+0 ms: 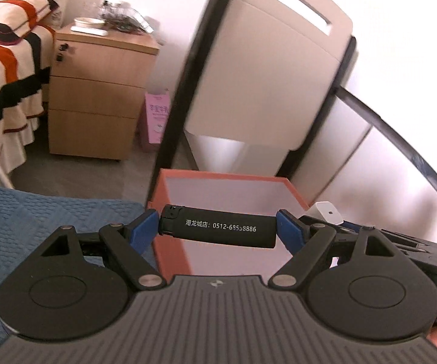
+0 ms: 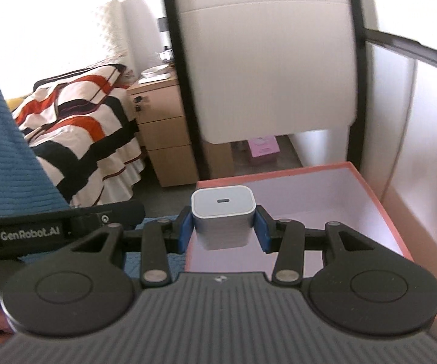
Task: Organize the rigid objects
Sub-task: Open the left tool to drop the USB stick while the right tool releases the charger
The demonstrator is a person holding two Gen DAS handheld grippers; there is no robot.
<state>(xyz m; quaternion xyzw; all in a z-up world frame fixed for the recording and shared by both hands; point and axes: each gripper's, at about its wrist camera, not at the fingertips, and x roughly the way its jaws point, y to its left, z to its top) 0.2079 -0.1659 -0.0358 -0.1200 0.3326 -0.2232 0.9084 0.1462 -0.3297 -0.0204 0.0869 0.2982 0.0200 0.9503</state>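
My left gripper point(image 1: 216, 227) is shut on a black lighter point(image 1: 218, 227) with white print, held crosswise end to end between the blue pads. It hangs over the near left wall of an open orange box point(image 1: 169, 251) with a white inside. My right gripper point(image 2: 223, 229) is shut on a white USB charger block point(image 2: 223, 215), port facing the camera, held above the same orange box point(image 2: 367, 179). The charger point(image 1: 327, 212) and the right gripper also show at the right edge of the left wrist view.
A blue quilted cover point(image 1: 36, 224) lies under the box. Behind stands a white bed footboard with black frame point(image 1: 263, 75). A wooden drawer cabinet point(image 1: 97, 91), a pink carton point(image 1: 156, 115) on the floor and a striped bedspread point(image 1: 3, 69) are at the left.
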